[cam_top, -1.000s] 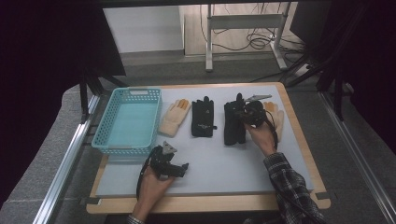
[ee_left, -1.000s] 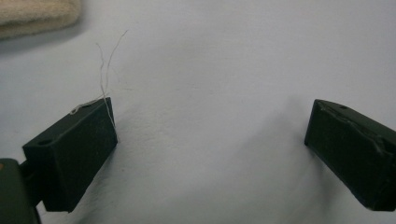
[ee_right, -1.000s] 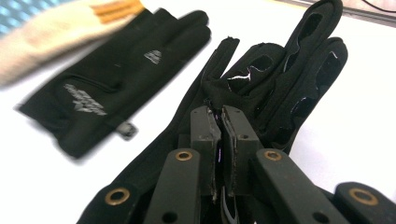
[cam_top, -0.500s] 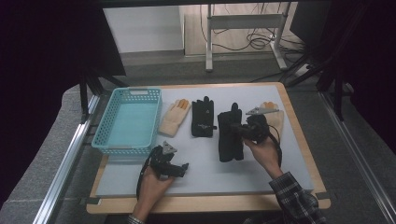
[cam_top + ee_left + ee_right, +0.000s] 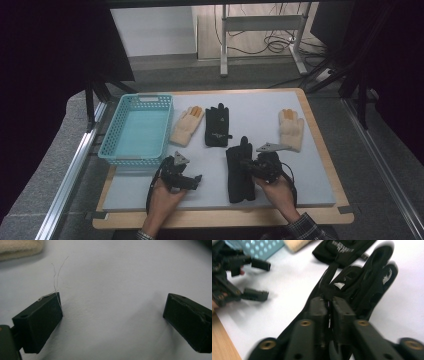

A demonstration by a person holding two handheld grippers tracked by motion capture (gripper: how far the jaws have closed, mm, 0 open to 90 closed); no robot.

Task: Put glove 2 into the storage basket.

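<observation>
the right tool [image 5: 250,167] sits at about 5 o'clock on the grey desk [image 5: 260,107], held in the person's right hand [image 5: 277,192], with its grey three-cornered plate on top. in the right gripper view its two black jaws stand close together with a fold of the black glove [image 5: 239,172] pinched between them; the jaws have just been easing apart a little, yet the cloth is in the narrow gap and the pads press on it. that black glove lies flat on the desk near the front edge, fingers pointing toward 12 o'clock, its cuff toward the person

the left tool [image 5: 192,181] is at about 7 o'clock, held in the left hand [image 5: 162,197], just in front of the turquoise basket [image 5: 112,145]. in the left gripper view its jaws are spread wide over bare grey surface, nothing between them, a thin loose thread clinging to one jaw

a second black glove [image 5: 217,125] lies near the middle of the desk, at 12 o'clock from the held one and apart from it. just beside it, toward 9 o'clock, lies a cream glove with orange fingertips [image 5: 186,126], next to the basket. another cream glove [image 5: 291,129] lies at about 2 o'clock, near the right tool's plate
</observation>
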